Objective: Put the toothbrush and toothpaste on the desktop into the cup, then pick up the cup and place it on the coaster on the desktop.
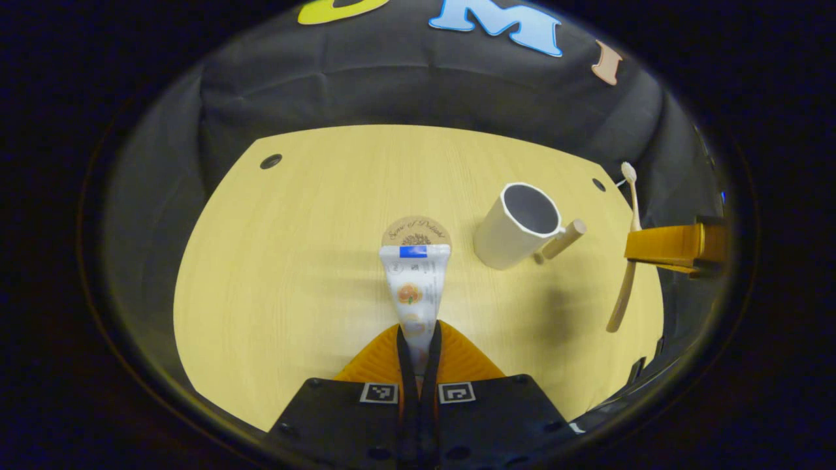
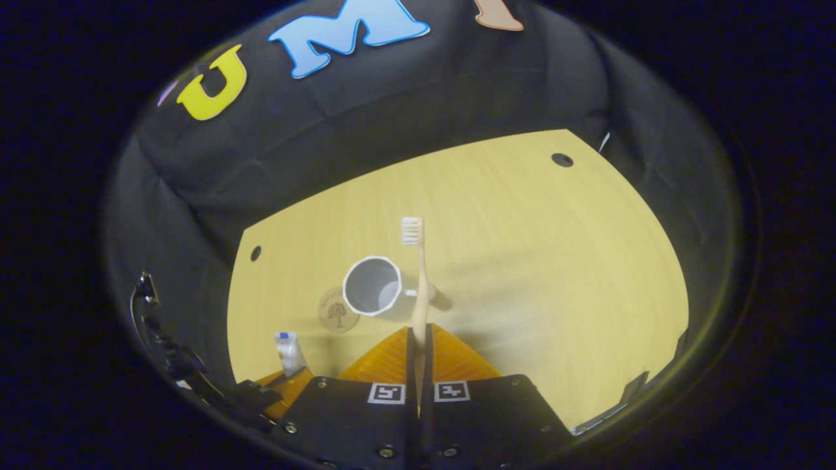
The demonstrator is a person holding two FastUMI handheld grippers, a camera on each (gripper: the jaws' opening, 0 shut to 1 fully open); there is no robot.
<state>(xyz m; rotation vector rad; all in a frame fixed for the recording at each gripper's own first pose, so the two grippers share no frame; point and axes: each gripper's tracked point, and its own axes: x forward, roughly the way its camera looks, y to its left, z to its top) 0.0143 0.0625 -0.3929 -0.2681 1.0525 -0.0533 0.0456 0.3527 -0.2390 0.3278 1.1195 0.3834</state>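
Progress so far: your left gripper (image 1: pixel 418 339) is clamped on the toothpaste (image 1: pixel 416 281), your right gripper (image 2: pixel 418 346) on the toothbrush (image 2: pixel 420 281), both lifted off the desk (image 1: pixel 294 261). Cup (image 1: pixel 519 225) stands empty mid-desk beside the coaster (image 1: pixel 416 232); both drops and the cup move remain.

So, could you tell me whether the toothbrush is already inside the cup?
No, the toothbrush is held between the right gripper's fingers above the table, outside the empty cup.

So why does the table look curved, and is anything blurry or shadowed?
Left gripper view: fisheye lens bows the table; sharp; soft shadow beside the cup. Right gripper view: same bowing; toothbrush sharp, table grain to its right smeared.
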